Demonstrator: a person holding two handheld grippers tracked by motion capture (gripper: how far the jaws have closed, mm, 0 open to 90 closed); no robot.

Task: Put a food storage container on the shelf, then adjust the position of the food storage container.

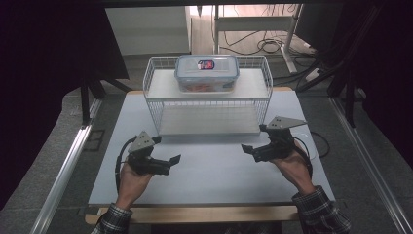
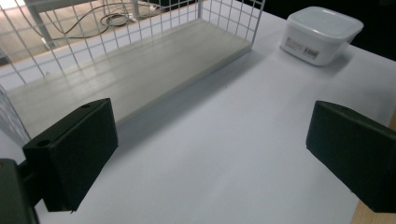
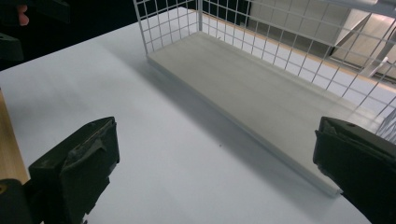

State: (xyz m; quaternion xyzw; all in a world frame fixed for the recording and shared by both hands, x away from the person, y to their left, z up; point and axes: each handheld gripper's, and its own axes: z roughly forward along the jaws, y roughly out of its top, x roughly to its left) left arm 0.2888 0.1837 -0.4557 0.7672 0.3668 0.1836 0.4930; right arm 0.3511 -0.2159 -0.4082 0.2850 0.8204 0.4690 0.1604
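We see clear plastic lidded box [image 1: 206, 73] already on top shelf of white wire rack [image 1: 155, 105], well apart from both hands. Left gripper [image 1: 176, 159] and right gripper [image 1: 244, 147] low over white table [image 1: 209, 170], jaws spread wide, holding nothing. We judge placing done; only withdrawal left.

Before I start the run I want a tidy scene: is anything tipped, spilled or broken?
Nothing stands out. The lidded container sits upright on the wire rack's top shelf, and both grippers, left and right, are open with nothing between their jaws.
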